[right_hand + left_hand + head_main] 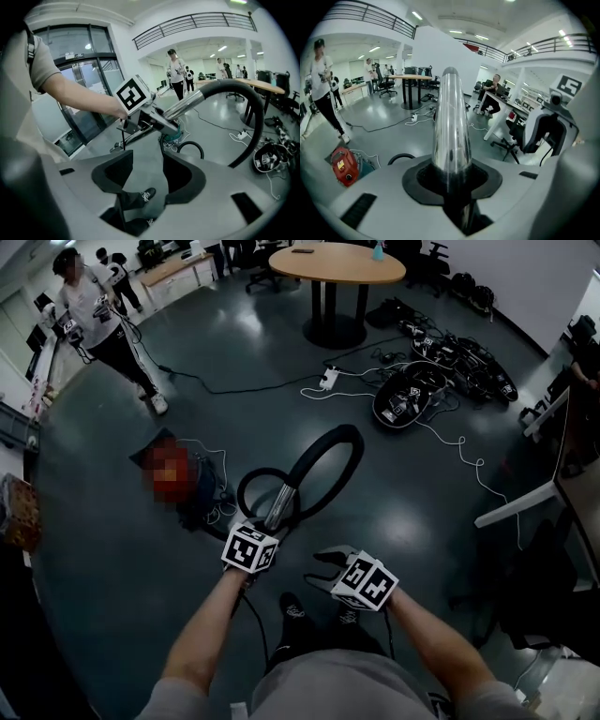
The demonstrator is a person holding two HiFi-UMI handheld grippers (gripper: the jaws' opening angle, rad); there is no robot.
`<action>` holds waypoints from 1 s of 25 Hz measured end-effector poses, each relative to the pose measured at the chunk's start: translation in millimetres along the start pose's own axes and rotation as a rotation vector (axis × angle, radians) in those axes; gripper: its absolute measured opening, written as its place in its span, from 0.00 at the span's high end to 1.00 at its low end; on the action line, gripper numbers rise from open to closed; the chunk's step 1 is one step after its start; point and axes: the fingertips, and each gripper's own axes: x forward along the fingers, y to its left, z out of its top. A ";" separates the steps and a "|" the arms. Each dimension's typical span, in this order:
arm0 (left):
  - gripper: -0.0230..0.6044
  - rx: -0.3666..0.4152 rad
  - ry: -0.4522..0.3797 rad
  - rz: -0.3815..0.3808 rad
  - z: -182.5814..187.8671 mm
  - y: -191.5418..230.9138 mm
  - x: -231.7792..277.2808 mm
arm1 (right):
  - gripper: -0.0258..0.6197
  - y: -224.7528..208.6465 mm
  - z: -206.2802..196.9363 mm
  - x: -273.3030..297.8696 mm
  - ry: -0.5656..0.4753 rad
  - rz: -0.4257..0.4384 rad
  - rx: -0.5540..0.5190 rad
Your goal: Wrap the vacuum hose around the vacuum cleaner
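The vacuum's chrome wand (450, 126) runs straight out between the jaws of my left gripper (270, 524), which is shut on it. From the wand the black hose (323, 460) arcs up and loops back down to the red vacuum cleaner (344, 165), which stands on the floor to the left (192, 488). My right gripper (316, 570) hovers just right of the left one with its jaws open and nothing between them. In the right gripper view, the wand (185, 105) and hose (246, 101) pass above the open gripper (143, 171).
A round wooden table (337, 263) stands far ahead. A person (94, 320) stands at the far left. A power strip with cables (328, 379) and a pile of black gear (441, 376) lie on the floor beyond the hose. A white desk (525, 502) is at the right.
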 end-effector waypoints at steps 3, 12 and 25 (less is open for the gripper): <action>0.78 -0.097 -0.050 0.010 8.2 14.9 6.6 | 0.64 -6.1 -6.7 23.1 0.016 -0.001 0.069; 0.78 -0.314 -0.194 -0.005 42.6 58.9 21.2 | 0.64 -24.3 -4.7 96.3 0.003 -0.011 0.255; 0.78 -0.402 -0.266 -0.057 57.4 76.3 4.5 | 0.64 -12.0 18.4 167.7 -0.098 0.079 0.509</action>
